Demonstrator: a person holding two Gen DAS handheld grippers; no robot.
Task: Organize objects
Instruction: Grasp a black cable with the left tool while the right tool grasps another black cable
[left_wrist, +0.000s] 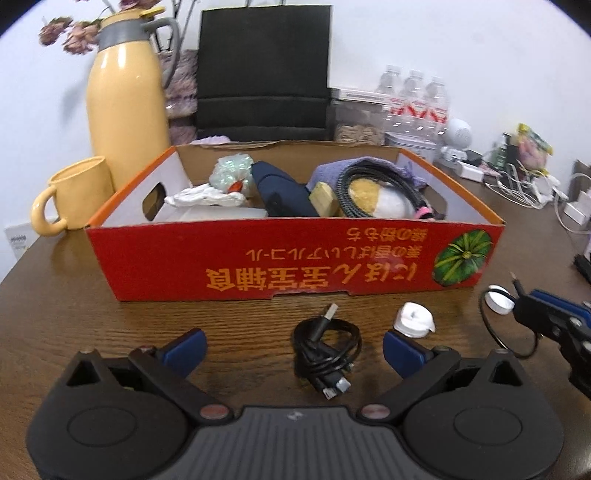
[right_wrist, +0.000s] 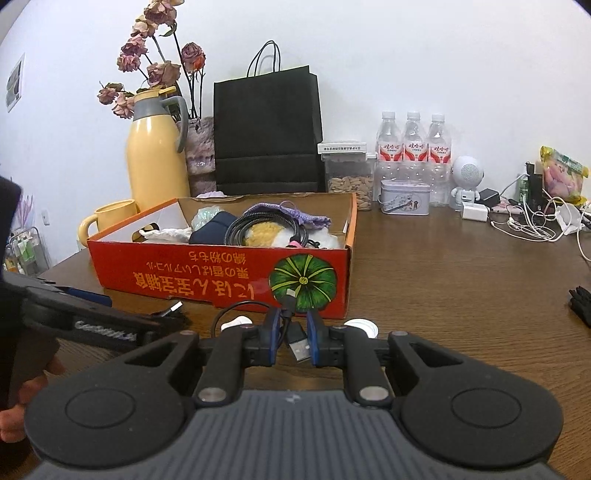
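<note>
Two grippers work just in front of the red cardboard box (left_wrist: 288, 258) on the wooden table (left_wrist: 92, 314). Left gripper (left_wrist: 293, 345) has fingers spread wide, straddling a coiled black USB cable (left_wrist: 325, 349) that lies on the table, touching neither pad. Right gripper (right_wrist: 290, 338) is clamped on a thin black cable (right_wrist: 291, 325), USB plug sticking out between the pads, loop trailing left. White cap (left_wrist: 413, 319) sits just before the box front; a second white disc (left_wrist: 498, 301) lies near the box's right corner. Box holds cords, cloth, a dark pouch.
</note>
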